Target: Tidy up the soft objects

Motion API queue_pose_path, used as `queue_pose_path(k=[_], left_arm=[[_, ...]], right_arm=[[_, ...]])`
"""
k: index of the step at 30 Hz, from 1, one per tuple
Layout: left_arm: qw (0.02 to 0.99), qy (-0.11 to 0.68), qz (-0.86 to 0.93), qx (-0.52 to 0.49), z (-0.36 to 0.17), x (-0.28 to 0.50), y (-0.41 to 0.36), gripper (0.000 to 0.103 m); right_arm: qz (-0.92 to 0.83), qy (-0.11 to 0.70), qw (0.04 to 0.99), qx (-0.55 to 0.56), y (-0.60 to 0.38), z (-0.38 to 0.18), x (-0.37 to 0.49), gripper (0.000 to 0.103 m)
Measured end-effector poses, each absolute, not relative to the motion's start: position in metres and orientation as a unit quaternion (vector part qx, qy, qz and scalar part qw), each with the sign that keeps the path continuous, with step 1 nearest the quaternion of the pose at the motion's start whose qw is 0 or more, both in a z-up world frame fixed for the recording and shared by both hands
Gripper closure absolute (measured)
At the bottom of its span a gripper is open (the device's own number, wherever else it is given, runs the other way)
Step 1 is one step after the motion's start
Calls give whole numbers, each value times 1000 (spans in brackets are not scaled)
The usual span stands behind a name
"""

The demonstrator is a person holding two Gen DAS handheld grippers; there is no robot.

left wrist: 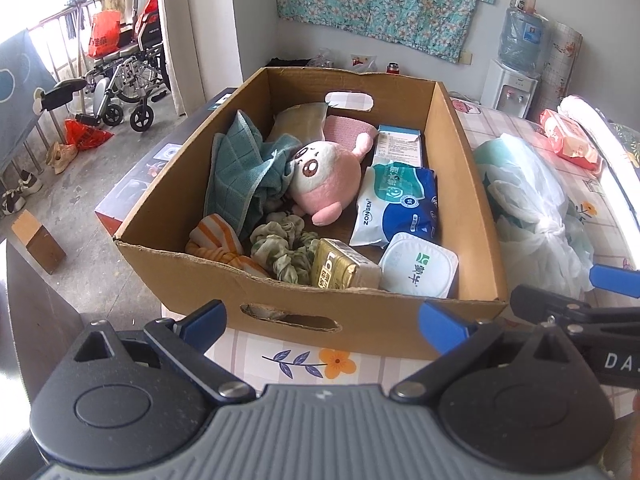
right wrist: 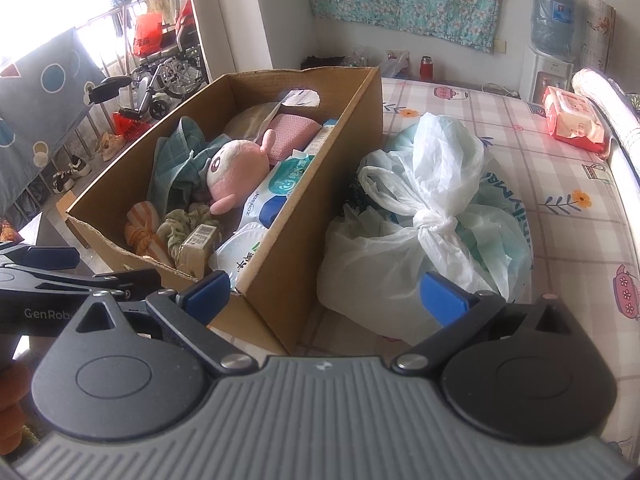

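An open cardboard box stands on a checked floral cloth. Inside lie a pink and white plush toy, a teal towel, a green scrunchie, an orange striped cloth, a pink knitted piece, a wet-wipe pack, a gold carton and a white lidded tub. My left gripper is open, empty, just in front of the box's near wall. My right gripper is open and empty, between the box and a tied white plastic bag.
A red-and-white tissue pack lies at the far right of the cloth near a rolled mat. A water dispenser stands in the corner. Left of the table are a wheelchair, shoes and floor. The right gripper's arm shows beside the left one.
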State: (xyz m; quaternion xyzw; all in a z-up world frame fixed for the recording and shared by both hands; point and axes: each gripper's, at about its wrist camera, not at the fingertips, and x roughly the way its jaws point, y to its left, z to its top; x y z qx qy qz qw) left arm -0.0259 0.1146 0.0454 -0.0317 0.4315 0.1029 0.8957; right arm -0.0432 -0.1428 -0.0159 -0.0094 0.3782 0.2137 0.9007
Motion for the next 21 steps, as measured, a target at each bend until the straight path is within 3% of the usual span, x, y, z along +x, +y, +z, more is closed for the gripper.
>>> queue_pose_path(k=[21], left_arm=[[890, 439, 115, -30, 42, -26, 120, 1]], right_arm=[[215, 389, 896, -15, -135, -22, -39, 1]])
